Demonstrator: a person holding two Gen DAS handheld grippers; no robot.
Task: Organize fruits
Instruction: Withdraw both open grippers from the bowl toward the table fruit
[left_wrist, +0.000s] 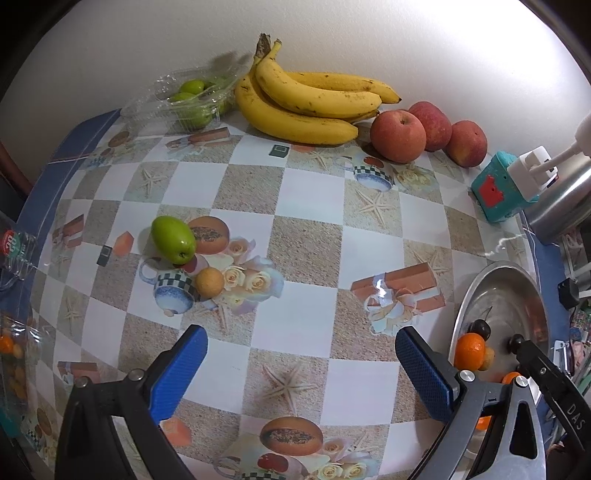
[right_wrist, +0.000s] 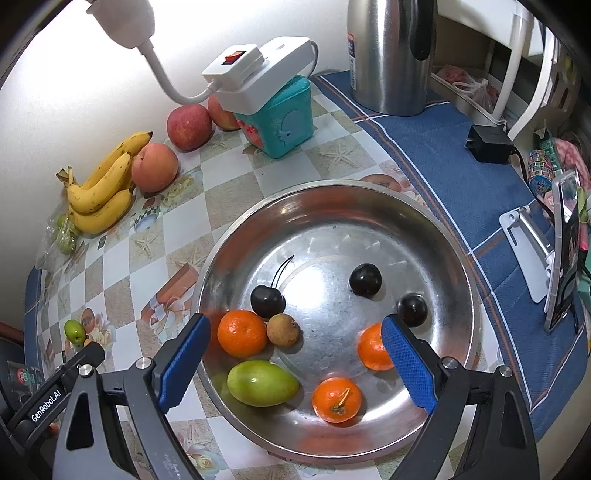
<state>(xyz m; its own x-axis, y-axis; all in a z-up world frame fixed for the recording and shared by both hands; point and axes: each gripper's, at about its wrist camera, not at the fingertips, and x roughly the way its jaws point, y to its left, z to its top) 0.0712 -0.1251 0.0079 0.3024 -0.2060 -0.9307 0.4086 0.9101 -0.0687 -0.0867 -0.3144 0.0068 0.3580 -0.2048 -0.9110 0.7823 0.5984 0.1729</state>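
Plastic bag (left_wrist: 14, 354): far left edge of the left wrist view, cut off; small orange fruits inside, blurred, count not readable.
Clear box (left_wrist: 184, 99): against the wall, holds green fruits; number unclear through the crumpled plastic.
Loose green fruit (left_wrist: 173, 239): on the patterned tablecloth (left_wrist: 295, 236), touching nothing but the cloth; a small tan fruit (left_wrist: 209, 281) lies just beside it.
Bananas (left_wrist: 306, 99): bunch against the wall, right of the clear box.
Apples (left_wrist: 397, 136): three in a row right of the bananas; in the right wrist view one is partly hidden behind the power strip (right_wrist: 255, 74).
Left gripper (left_wrist: 301, 363): fingers spread wide over bare cloth, nothing between them.
Steel bowl (right_wrist: 458, 258): right of the left gripper; in the left wrist view it is half hidden by that gripper's frame.
Bowl contents: green fruit (right_wrist: 262, 383), three mandarins (right_wrist: 242, 333), three dark cherries (right_wrist: 267, 301), one tan fruit (right_wrist: 283, 329).
Right gripper (right_wrist: 295, 363): fingers spread wide above the bowl, gripping nothing; one mandarin (right_wrist: 373, 347) is partly hidden behind its right finger.
Kettle (right_wrist: 391, 55): top cut off.
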